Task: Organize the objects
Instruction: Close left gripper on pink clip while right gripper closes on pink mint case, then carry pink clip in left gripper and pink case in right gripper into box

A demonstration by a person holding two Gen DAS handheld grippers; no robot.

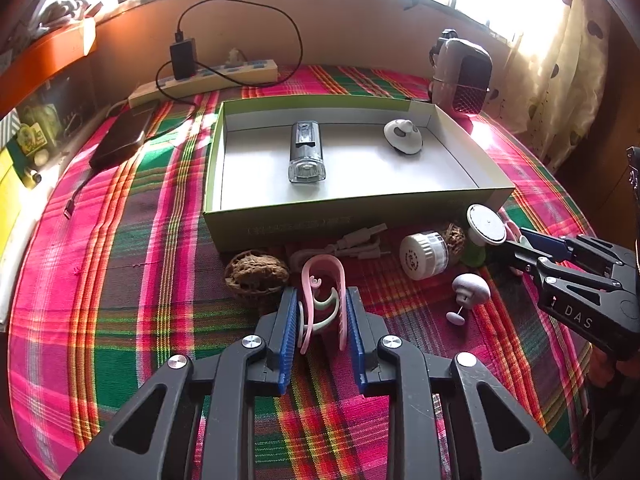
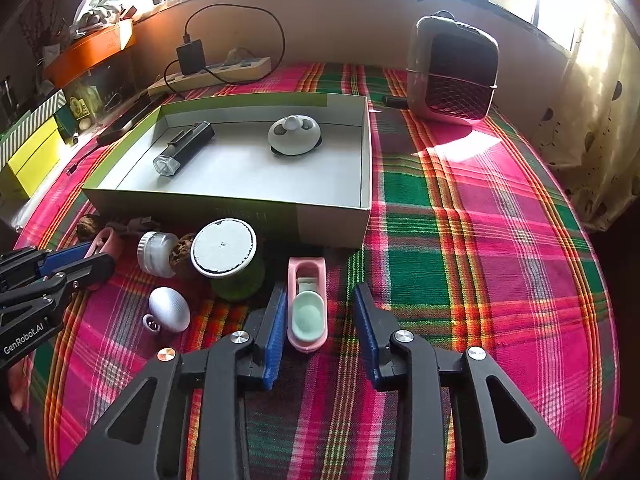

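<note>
A green-sided open box (image 1: 348,216) (image 2: 224,204) holds a black flashlight (image 1: 305,151) (image 2: 184,148) and a white round gadget (image 1: 403,137) (image 2: 294,135). My left gripper (image 1: 322,300) is shut on a pink clip (image 1: 322,284), low over the cloth in front of the box. My right gripper (image 2: 320,300) is open around a pink and mint clip (image 2: 307,304) that lies on the cloth, touching the left pad; it also shows at the right of the left wrist view (image 1: 516,240). The left gripper shows at the left of the right wrist view (image 2: 92,256).
On the plaid cloth before the box lie a walnut (image 1: 256,276), a white cable (image 1: 352,242), a white jar (image 1: 424,256) (image 2: 156,252), a green spool with a white cap (image 2: 228,260) (image 1: 480,236) and a lilac egg-shaped item (image 1: 470,290) (image 2: 170,308). A heater (image 2: 452,72) and a power strip (image 2: 216,70) stand behind.
</note>
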